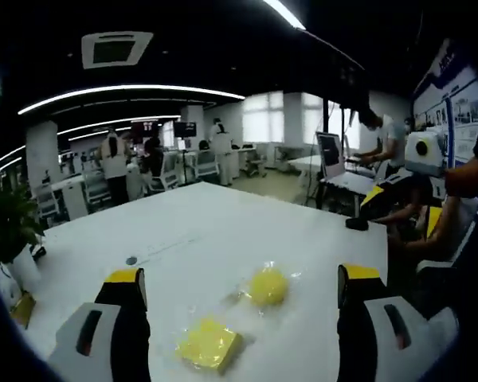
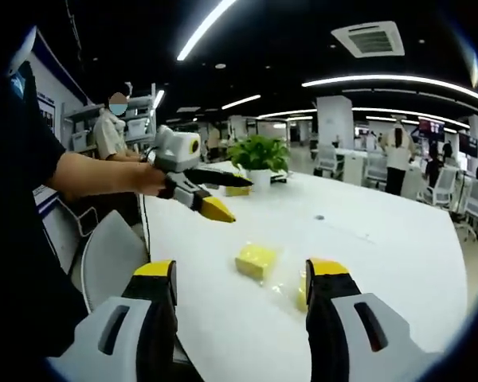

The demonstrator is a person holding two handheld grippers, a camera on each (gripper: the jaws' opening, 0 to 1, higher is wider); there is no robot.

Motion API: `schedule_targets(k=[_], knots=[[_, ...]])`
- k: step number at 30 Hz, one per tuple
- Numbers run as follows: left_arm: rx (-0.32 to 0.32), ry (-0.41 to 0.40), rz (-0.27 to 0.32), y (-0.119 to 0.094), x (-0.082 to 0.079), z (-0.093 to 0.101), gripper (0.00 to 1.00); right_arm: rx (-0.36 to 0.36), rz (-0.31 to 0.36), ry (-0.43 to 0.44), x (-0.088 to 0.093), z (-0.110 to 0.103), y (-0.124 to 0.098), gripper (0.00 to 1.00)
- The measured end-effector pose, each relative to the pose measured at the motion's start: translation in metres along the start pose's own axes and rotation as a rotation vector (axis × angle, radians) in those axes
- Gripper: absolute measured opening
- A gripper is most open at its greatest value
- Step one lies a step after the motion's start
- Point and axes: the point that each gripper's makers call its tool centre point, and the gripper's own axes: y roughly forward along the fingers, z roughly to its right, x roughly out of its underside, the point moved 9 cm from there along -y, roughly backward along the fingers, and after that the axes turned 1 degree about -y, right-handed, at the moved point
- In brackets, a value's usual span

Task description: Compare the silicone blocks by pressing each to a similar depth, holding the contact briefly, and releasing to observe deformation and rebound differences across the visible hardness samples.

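Note:
Two yellow silicone blocks in clear wrap lie on the white table (image 1: 223,231). The square block (image 1: 209,344) rests nearest, low between my left gripper's (image 1: 243,277) open jaws. The round block (image 1: 268,286) sits just beyond it. Neither jaw touches them. My right gripper (image 1: 386,203) hovers at the table's right edge, held by a hand. In the right gripper view, the square block (image 2: 256,259) lies between my open right gripper's (image 2: 240,269) jaws. The round block (image 2: 302,290) is half hidden behind the right jaw. My left gripper (image 2: 242,200) hangs open above the table, empty.
A potted plant (image 2: 259,155) stands at the table's far end, also seen as the plant (image 1: 8,227) at the left. A small black object (image 1: 356,224) sits near the right edge. A grey chair (image 2: 111,255) is beside the table. People stand further back.

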Motion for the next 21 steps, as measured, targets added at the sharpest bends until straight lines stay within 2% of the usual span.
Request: schedule_targets(k=[5, 9, 13, 17, 20, 21], knots=[[-0.021, 0.076, 0.005, -0.036, 0.008, 0.002, 0.99, 0.003, 0.012, -0.003, 0.000, -0.001, 0.012, 0.70], [-0.030, 0.135, 0.015, -0.064, 0.017, 0.004, 0.99, -0.003, 0.059, 0.000, -0.006, -0.002, 0.016, 0.73], [-0.055, 0.136, 0.041, -0.092, 0.031, 0.005, 0.99, 0.029, 0.083, 0.009, -0.002, 0.002, 0.014, 0.82], [-0.058, 0.110, 0.031, -0.114, 0.050, 0.007, 0.99, 0.066, 0.087, 0.041, 0.005, 0.004, 0.006, 0.85], [-0.068, 0.085, 0.012, -0.129, 0.064, 0.008, 0.99, 0.115, 0.158, 0.128, 0.009, 0.005, -0.003, 0.96], [-0.065, 0.078, 0.009, -0.132, 0.067, 0.008, 0.99, 0.142, 0.183, 0.161, 0.012, 0.005, -0.008, 0.96]])
